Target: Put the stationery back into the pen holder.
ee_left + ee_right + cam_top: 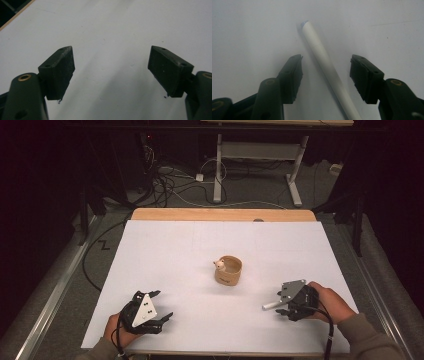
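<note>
We noted the right gripper [325,75] spread astride the white stick [324,65], pads clear, seemingly poised to pinch; left gripper [111,72] spread, idle.

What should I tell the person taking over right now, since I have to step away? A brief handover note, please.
Left hand-held gripper: open, holding nothing, over the bare white table.
Right hand-held gripper: jaws either side of the white stick, pads not pressing it yet.
Stick lies on the table at the person's right; tan cup with a small figure in it stands mid-table.
Done: right gripper lined up on the stick.
Left: grip and lift it, probably toward the cup.
</note>
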`<state>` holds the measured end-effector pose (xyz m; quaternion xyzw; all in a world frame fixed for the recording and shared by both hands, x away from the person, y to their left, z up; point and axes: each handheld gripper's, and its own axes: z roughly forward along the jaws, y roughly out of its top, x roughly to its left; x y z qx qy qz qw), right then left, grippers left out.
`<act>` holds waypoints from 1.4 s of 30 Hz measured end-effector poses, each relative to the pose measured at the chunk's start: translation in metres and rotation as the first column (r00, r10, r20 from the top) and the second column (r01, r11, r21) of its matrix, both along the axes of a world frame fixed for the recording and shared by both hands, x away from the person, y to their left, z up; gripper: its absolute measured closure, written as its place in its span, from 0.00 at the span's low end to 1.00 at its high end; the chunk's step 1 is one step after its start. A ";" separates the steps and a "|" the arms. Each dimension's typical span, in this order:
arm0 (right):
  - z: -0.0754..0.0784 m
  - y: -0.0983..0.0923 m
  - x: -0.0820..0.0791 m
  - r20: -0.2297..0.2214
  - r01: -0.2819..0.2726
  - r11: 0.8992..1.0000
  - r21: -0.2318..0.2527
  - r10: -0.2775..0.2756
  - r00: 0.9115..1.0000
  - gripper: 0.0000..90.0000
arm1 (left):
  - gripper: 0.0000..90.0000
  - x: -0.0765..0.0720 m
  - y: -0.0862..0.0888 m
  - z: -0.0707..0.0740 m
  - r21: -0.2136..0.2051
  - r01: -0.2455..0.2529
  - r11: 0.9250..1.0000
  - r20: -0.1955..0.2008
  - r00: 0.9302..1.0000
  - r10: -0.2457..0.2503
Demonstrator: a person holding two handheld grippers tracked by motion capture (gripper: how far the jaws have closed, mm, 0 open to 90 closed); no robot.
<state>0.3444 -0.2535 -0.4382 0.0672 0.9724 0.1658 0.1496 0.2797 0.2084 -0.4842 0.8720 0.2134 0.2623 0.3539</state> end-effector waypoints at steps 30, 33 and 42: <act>0.007 0.036 0.012 -0.053 -0.275 0.943 -0.188 0.269 0.962 0.88 | 0.23 0.000 -0.002 -0.002 0.008 0.016 1.000 -0.013 1.000 -0.016; 0.013 0.033 0.011 0.008 -0.248 0.959 -0.138 0.252 0.968 0.88 | 0.23 0.000 -0.001 -0.002 0.007 0.015 1.000 -0.013 1.000 -0.015; 0.038 0.016 0.005 0.158 -0.155 0.974 0.162 0.129 0.979 0.88 | 0.23 0.000 -0.002 -0.001 0.008 0.013 1.000 -0.011 1.000 -0.013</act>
